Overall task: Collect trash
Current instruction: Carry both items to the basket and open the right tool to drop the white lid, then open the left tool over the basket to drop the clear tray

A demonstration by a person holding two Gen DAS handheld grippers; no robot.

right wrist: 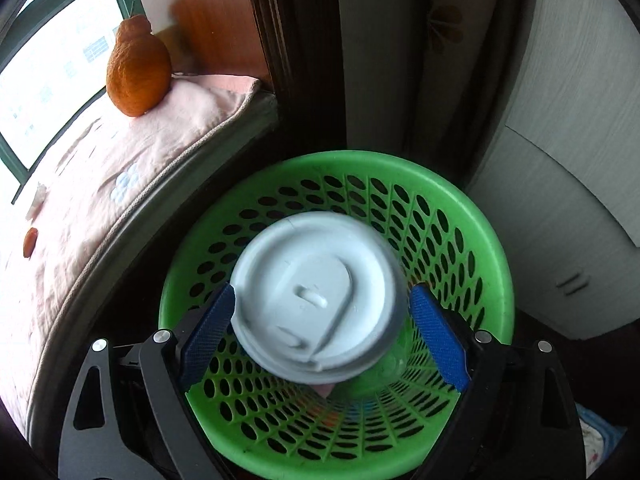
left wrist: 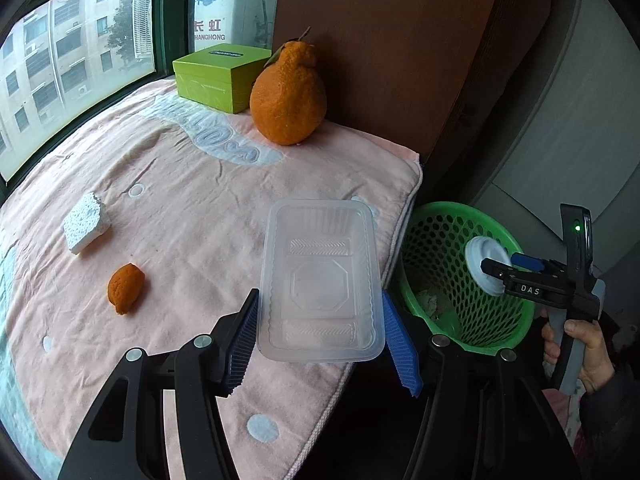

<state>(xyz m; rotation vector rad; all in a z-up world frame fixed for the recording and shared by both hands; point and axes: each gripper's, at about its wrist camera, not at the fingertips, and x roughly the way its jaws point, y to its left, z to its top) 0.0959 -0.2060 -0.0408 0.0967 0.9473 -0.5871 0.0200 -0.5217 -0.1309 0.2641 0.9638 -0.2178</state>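
Note:
My left gripper [left wrist: 320, 320] is shut on a clear plastic tray [left wrist: 320, 276] and holds it above the right edge of the pink blanket [left wrist: 180, 200]. My right gripper [right wrist: 320, 320] is over the green perforated basket [right wrist: 460, 216]. A white lidded cup [right wrist: 316, 300] sits between its blue pads, blurred; the right pad stands a little apart from it. The right gripper also shows in the left wrist view [left wrist: 516, 268], with the cup [left wrist: 486, 266] over the basket [left wrist: 436, 240]. An orange peel [left wrist: 125, 288] and a white foam piece [left wrist: 86, 222] lie on the blanket.
A large whole orange [left wrist: 288, 92] and a green box [left wrist: 220, 76] stand at the back of the blanket by the window. A brown panel and curtain rise behind the basket. Crumpled scraps lie in the basket bottom [left wrist: 430, 300]. A white cabinet [right wrist: 560, 220] is right of it.

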